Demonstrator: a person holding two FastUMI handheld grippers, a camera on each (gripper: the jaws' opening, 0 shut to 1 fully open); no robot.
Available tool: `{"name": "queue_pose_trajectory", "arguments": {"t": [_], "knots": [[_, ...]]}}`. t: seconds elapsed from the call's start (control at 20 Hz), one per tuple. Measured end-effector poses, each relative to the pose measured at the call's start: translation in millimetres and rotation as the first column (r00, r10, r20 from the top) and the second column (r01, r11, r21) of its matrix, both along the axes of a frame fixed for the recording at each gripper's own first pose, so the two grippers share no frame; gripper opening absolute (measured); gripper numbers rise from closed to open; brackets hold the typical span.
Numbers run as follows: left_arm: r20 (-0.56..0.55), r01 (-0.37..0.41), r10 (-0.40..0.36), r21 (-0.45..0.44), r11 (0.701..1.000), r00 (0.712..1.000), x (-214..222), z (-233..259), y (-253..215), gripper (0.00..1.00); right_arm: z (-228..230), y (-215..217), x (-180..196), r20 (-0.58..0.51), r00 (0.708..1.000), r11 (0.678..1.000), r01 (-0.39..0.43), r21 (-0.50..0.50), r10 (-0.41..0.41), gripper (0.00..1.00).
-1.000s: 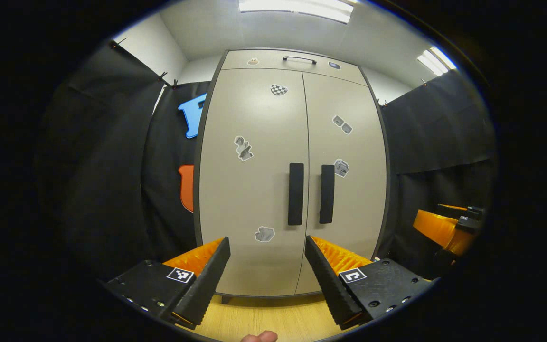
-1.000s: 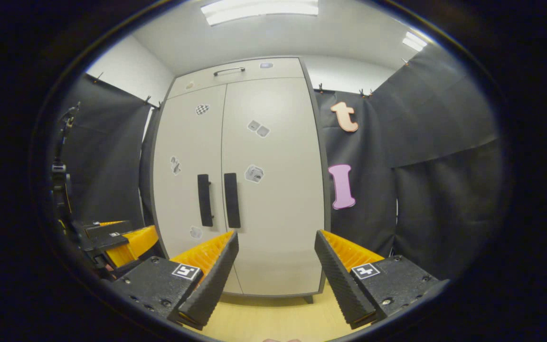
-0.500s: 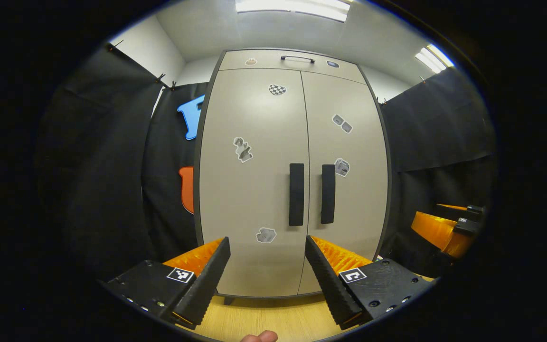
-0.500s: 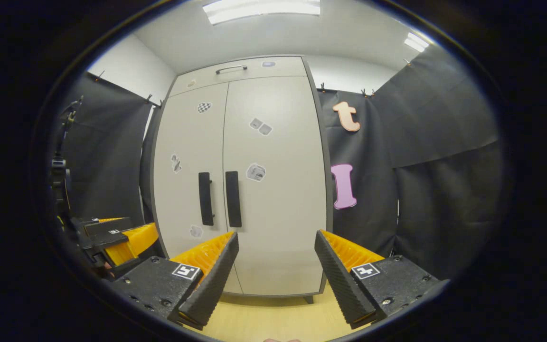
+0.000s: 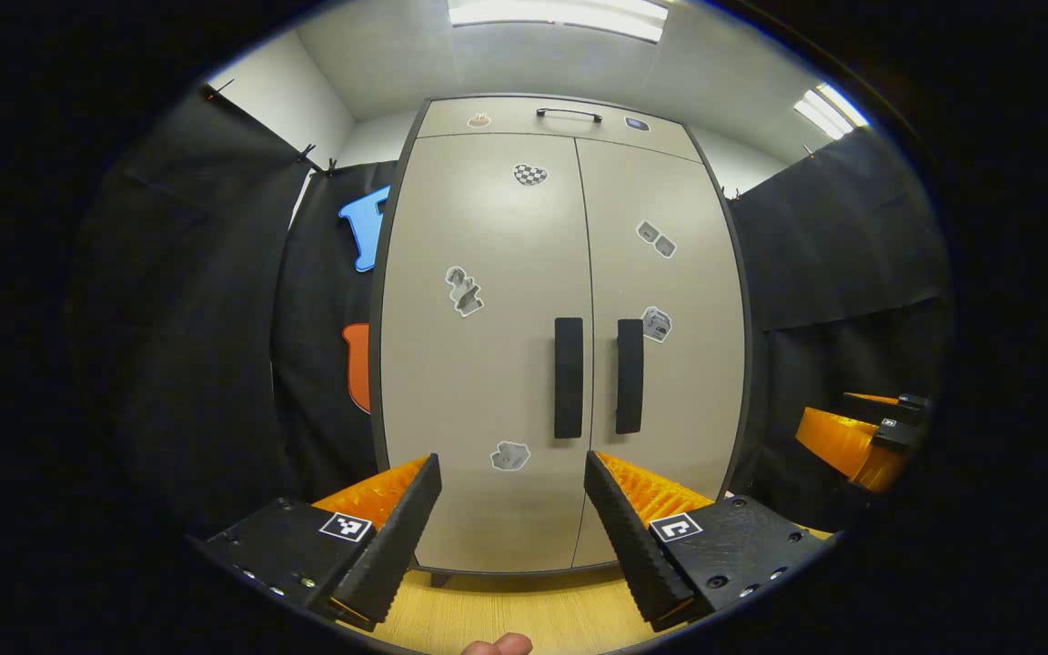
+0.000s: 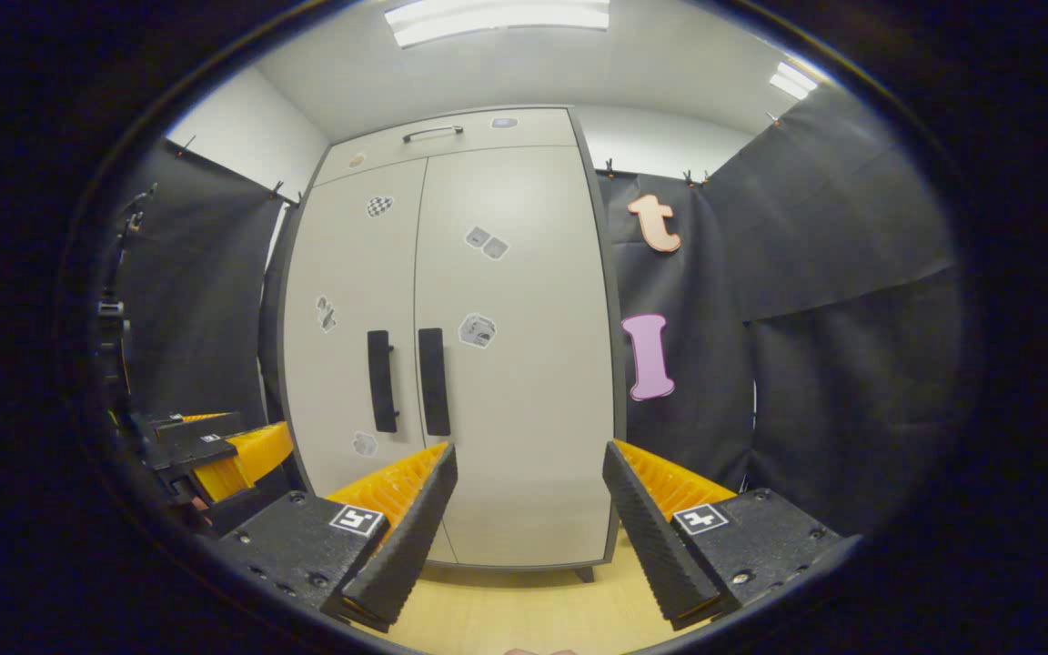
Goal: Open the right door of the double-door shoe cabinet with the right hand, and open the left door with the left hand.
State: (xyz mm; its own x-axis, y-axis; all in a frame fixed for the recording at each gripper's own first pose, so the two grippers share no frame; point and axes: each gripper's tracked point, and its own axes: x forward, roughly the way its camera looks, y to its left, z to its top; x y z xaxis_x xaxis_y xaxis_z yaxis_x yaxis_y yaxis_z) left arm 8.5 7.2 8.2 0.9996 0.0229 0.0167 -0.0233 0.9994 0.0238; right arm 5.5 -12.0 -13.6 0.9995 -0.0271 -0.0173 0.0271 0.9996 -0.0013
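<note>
The cabinet (image 5: 488, 364) doors look smooth and matt, with matt handles (image 5: 568, 377). Below it the floor (image 6: 524, 614) shows pale wood grain. The gripper fingers (image 5: 392, 532) are ridged plastic.

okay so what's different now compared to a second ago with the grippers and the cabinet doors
Very little. In the right gripper view the cabinet has slid slightly leftward, so the right gripper has swung a bit to its right. The left gripper has barely shifted. Nothing was grasped: both grippers stay open and short of the handles, and both doors stay closed.
</note>
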Motion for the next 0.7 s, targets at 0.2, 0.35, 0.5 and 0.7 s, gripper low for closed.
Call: {"name": "queue_pose_trajectory", "arguments": {"t": [0.2, 0.35, 0.5, 0.7], "knots": [[-0.001, 0.008, -0.008, 0.005, 1.000, 1.000, 1.5, -0.5, -2.3, 0.95, -4.7, -0.3, 9.3, -0.014, 1.000, 1.000, 0.001, 0.002, -0.001, 1.00], [0.003, 0.009, -0.009, 0.014, 1.000, 1.000, 0.3, 1.9, -2.2, 0.95, -1.4, 5.3, 24.0, -0.016, 1.000, 1.000, -0.011, 0.005, 0.011, 0.98], [0.003, 0.008, -0.008, 0.008, 1.000, 1.000, -0.8, 1.0, 1.4, 0.95, 10.6, 12.7, 47.6, 0.004, 1.000, 1.000, -0.022, 0.003, 0.022, 1.00], [-0.015, 0.006, -0.006, 0.005, 1.000, 1.000, -4.7, -4.6, 7.9, 0.95, 21.4, 33.5, 89.8, 0.005, 0.998, 0.998, -0.057, -0.011, 0.057, 1.00]]}}
